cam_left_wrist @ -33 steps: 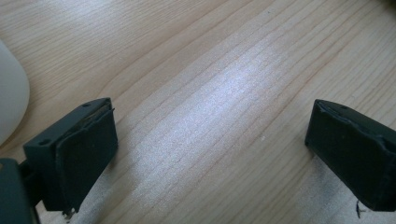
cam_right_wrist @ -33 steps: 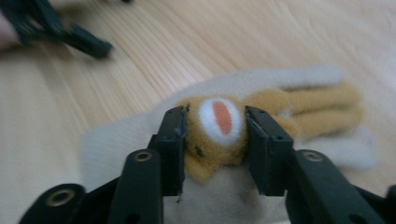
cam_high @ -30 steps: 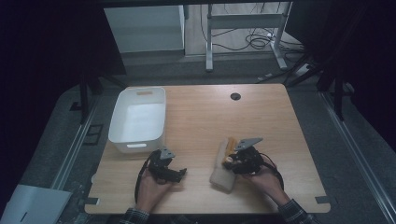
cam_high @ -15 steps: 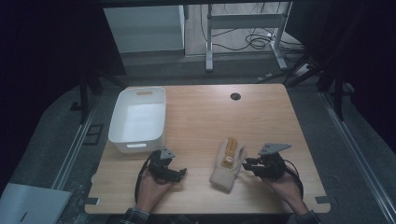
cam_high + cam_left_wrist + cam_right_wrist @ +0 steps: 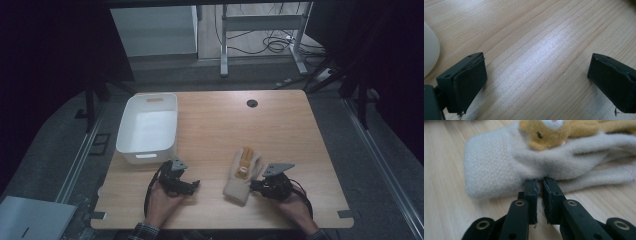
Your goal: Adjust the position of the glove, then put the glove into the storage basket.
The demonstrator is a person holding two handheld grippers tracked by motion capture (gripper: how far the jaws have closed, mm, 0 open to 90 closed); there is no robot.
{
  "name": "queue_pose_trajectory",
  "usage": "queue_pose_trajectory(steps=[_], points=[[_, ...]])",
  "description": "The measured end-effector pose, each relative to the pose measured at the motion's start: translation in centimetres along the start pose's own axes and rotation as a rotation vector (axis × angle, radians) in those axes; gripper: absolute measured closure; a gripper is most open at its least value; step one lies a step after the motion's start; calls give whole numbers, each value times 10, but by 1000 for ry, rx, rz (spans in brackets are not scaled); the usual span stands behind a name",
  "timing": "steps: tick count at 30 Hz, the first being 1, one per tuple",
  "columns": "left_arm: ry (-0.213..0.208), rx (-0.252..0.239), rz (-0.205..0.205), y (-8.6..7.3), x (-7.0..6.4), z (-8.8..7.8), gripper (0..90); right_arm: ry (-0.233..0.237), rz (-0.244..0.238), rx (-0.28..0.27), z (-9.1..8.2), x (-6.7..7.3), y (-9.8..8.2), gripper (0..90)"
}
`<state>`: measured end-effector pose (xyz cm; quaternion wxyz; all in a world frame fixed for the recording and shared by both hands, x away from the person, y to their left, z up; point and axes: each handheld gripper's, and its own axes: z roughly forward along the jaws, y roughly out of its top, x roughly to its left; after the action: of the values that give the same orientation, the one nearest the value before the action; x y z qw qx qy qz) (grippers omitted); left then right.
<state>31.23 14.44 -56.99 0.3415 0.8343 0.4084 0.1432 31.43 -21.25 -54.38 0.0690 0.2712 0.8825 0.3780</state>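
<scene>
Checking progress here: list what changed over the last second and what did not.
The right gripper drew back from over the fleece glove to its right side, came down, and closed its jaws on the glove's edge. The left gripper, open, the white bin and the glove itself stayed put.

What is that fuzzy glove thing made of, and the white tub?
The glove looks like soft cream fleece: its surface is nappy and matte. The bear on it seems tan plush, with short pile. The tub is probably plastic: smooth white walls, rounded corners, a molded handle slot.
</scene>
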Motion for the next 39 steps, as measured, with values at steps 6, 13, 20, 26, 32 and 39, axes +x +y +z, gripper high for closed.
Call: queue_pose_trajectory(steps=[6,13,20,26,32,39], points=[[-1,-2,-2,0,0,0,19,-3,-8,-4,12,2,10,795],[-3,-1,-1,0,0,0,13,-13,-24,0,36,7,29,791],[-3,-1,-1,0,0,0,13,-23,-34,-4,39,8,33,739],[-7,-3,-4,1,0,0,27,-38,-12,-29,26,1,28,626],[-49,-3,2,10,-7,-4,45,-106,41,-54,5,-17,14,524],[-112,-22,42,32,-22,-10,22,-188,93,-67,-16,-38,-4,438]])
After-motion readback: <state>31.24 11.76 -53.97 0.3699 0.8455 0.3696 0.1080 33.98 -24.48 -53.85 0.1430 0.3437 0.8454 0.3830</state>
